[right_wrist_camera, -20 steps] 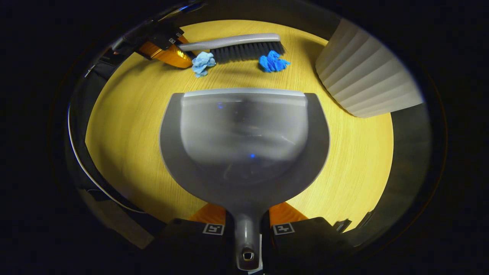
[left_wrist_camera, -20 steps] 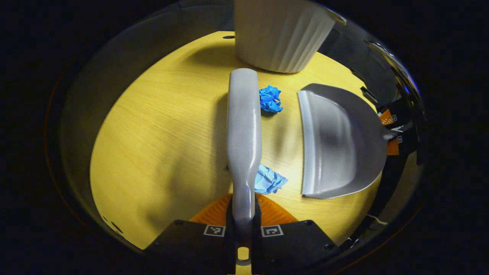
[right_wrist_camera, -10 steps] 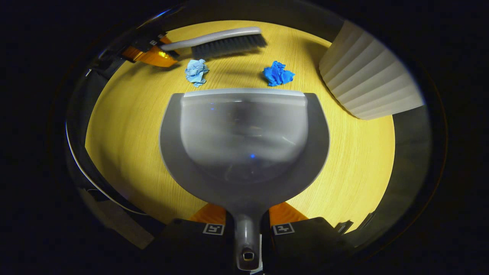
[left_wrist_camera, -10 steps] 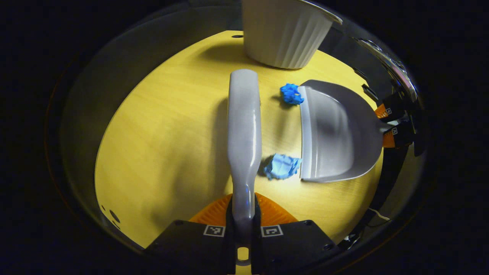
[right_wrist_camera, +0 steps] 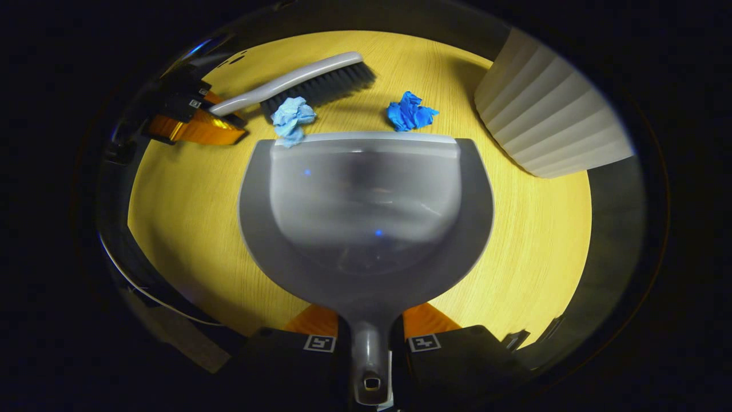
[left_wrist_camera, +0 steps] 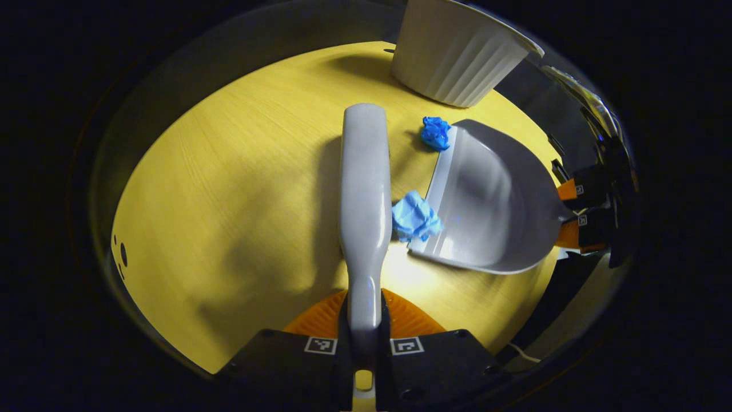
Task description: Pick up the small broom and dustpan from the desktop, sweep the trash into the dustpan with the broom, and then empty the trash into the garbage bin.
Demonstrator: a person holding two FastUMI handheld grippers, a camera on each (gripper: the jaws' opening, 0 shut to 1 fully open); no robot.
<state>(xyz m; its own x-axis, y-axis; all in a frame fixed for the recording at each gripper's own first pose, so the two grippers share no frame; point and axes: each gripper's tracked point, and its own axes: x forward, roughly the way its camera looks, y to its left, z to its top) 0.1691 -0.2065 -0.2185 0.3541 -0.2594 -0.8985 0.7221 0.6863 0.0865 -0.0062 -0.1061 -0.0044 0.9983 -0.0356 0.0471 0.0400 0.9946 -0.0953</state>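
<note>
With the left gripper (left_wrist_camera: 364, 337) fingers pinching the broom (left_wrist_camera: 364, 189) handle and the right gripper (right_wrist_camera: 370, 343) pinching the dustpan (right_wrist_camera: 366, 217), both paper wads (right_wrist_camera: 290, 117) lie between bristles and the dustpan's far lip on the desk (left_wrist_camera: 240, 189).

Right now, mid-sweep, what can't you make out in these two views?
- Left gripper view: the broom back hides its own bristles, so their contact with the light blue paper wad can't be judged.
- Left gripper view: the white ribbed garbage bin is cut off at the top edge; its inside is hidden.
- Right gripper view: the dustpan floor is blurred, and its body covers the desktop beneath.
</note>
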